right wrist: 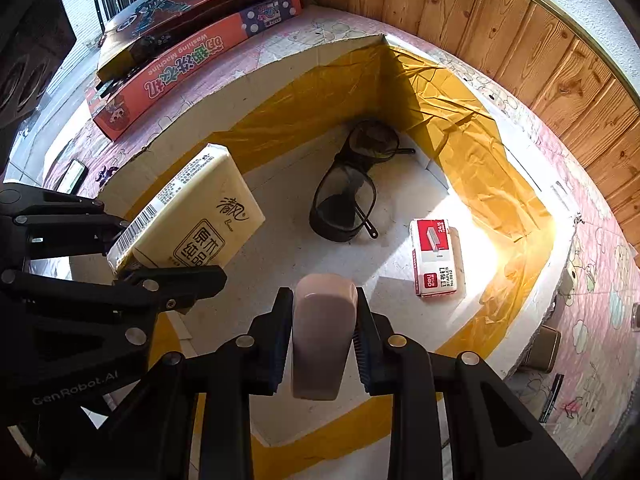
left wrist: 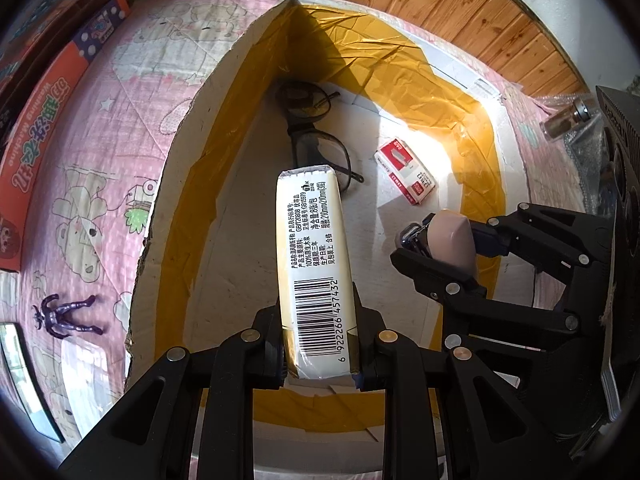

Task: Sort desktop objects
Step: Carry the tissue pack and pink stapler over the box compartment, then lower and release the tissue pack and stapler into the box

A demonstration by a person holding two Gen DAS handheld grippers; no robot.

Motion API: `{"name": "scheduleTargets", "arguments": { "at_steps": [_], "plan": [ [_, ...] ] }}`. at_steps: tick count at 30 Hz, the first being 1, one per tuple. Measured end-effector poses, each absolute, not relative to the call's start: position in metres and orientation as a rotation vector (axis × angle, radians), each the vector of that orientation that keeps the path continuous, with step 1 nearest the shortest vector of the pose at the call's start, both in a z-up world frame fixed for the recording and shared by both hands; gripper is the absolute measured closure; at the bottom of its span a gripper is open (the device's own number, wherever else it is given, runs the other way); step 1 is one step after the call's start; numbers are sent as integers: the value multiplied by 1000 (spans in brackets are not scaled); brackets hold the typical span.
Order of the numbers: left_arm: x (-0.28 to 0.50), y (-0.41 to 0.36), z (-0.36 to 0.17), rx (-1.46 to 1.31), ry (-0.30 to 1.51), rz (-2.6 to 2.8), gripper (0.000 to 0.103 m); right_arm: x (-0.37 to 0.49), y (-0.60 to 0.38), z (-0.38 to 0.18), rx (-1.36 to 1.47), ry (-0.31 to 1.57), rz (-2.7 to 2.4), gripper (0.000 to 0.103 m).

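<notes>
Fingers of the left gripper clamp one tissue pack above the open box, hiding its floor beneath; one pair of glasses and one staple box lie inside. Right view: right gripper pinches one pinkish block, its lower end cut off; pink cartoon-print bench, wood-panelled wall.

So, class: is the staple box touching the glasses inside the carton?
Apart. In the right wrist view, bare white carton floor separates the staple box from the glasses; the left wrist view shows the same gap.
</notes>
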State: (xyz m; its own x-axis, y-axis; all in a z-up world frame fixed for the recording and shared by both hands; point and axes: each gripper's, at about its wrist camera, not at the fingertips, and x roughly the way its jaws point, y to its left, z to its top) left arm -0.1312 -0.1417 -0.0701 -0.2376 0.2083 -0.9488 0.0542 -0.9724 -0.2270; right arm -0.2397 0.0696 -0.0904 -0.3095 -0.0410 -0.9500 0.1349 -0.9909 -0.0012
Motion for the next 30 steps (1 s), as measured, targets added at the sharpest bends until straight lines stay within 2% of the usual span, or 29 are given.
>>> {"name": "scheduleTargets", "arguments": {
  "at_steps": [12,24,30],
  "plan": [
    [-144,-142,-85,-1970,-289,2331,79,-261,70,-113,1858,150,-2397,73],
    [-153,-142,-102,-2062,-169,2266,79,-277,76,-129,1933,121,-2311,73],
    [-159,-147,-106,-2101,-175,2231,79,-286,78,-134,1995,114,-2270,73]
  ]
}}
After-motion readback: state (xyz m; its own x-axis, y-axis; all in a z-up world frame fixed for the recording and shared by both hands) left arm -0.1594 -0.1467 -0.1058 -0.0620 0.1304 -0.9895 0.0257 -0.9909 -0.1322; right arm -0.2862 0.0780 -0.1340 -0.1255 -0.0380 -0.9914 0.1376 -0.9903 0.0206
